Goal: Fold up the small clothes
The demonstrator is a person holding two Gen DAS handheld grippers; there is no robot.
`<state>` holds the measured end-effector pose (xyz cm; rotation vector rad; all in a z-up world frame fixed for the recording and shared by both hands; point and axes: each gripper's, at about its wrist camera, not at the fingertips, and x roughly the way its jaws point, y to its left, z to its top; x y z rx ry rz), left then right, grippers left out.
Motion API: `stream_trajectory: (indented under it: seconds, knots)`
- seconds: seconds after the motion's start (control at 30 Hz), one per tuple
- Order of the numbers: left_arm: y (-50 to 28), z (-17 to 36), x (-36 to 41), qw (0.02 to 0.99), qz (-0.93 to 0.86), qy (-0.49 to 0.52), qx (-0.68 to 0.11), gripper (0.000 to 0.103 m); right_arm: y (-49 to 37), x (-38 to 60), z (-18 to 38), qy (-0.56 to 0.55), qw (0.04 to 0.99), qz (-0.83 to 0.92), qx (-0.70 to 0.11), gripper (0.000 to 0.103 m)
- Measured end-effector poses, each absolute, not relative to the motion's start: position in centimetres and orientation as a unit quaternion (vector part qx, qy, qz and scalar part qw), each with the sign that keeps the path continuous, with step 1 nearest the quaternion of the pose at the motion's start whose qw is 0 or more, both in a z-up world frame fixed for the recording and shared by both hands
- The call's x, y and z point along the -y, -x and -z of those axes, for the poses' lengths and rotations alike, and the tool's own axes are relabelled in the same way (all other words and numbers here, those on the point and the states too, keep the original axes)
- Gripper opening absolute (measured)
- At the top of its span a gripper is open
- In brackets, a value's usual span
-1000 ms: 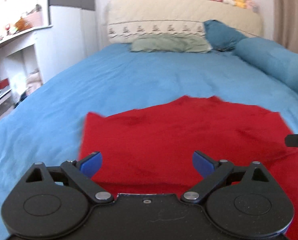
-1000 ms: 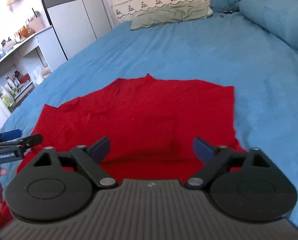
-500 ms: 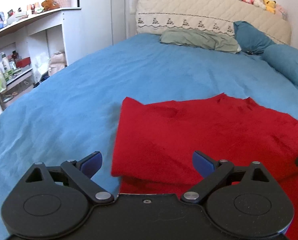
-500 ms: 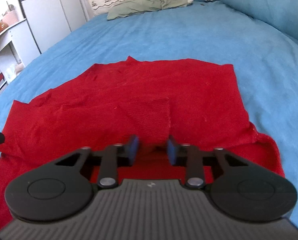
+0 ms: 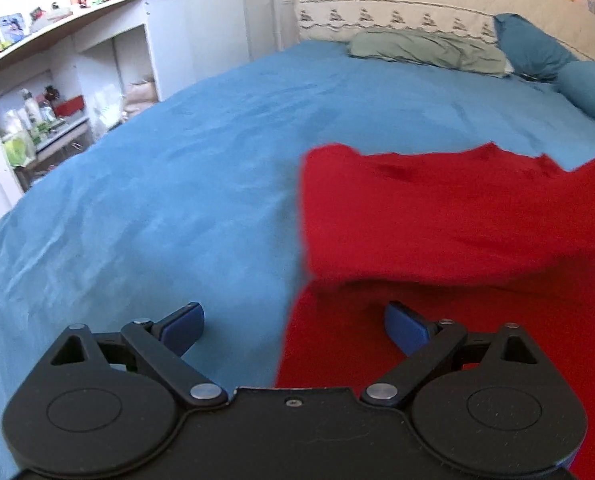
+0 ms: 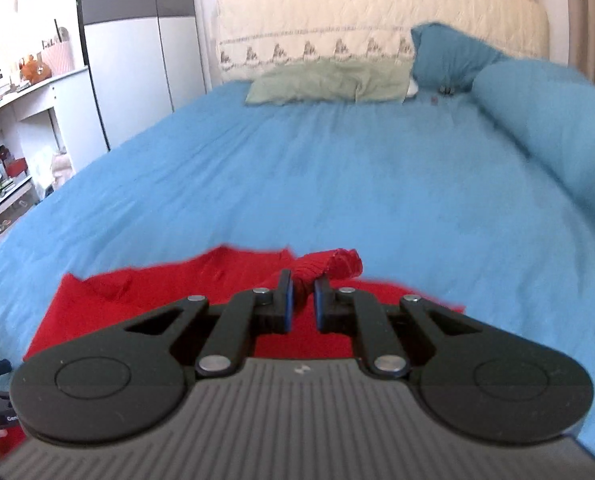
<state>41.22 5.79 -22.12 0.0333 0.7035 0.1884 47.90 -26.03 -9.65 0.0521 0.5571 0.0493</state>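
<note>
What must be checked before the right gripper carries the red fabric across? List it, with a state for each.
1. Right gripper shut on the red garment: ok, a bunched fold sits between the pads.
2. Left gripper free of cloth: ok, fingers wide open, nothing between them.
3. Left gripper placed at the garment's edge: ok, one finger over red cloth, the other over the blue bedsheet.
4. Landing area on the sheet ahead of the garment: ok, bare blue sheet up to the green pillow.
5. How many layers the right gripper holds: cannot tell.
</note>
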Motion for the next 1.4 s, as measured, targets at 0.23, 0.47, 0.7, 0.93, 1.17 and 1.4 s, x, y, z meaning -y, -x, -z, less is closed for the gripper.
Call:
stream_trajectory:
  seconds: [0.23,0.47,0.7,0.93,1.17,1.4]
  knots:
    - [-42.5,22.7,-7.3,0.934,-0.139,0.022,-0.330,0.102,-47.4,30.9,12.2,-0.063,0.949,0.032,-0.307,0.025]
    - [-41.4,22.9,-8.9,0.927,-0.166,0.054,-0.331,0.103,-46.2,33.8,17.9,-0.103,0.931,0.043,-0.347,0.025]
    - [-39.9,20.0,-6.6,0.954,-0.094,0.016,-0.284,0.102,-43.4,33.3,19.2,-0.087,0.939,0.047,-0.328,0.078]
    - [-42.2,19.8,-4.3,0.951,0.069,0.057,-0.297,0.103,-42.1,31.0,18.6,-0.094,0.951,-0.045,-0.291,0.101]
    - [-42.9,22.3,-4.3,0.930,0.074,0.039,-0.357,0.103,-42.8,30.9,22.3,-0.101,0.938,-0.053,-0.327,0.100]
    - [-42.2,22.6,-3.3,0.930,0.074,-0.002,-0.359,0.103,-41.9,31.0,23.0,-0.090,0.945,-0.046,-0.311,0.100]
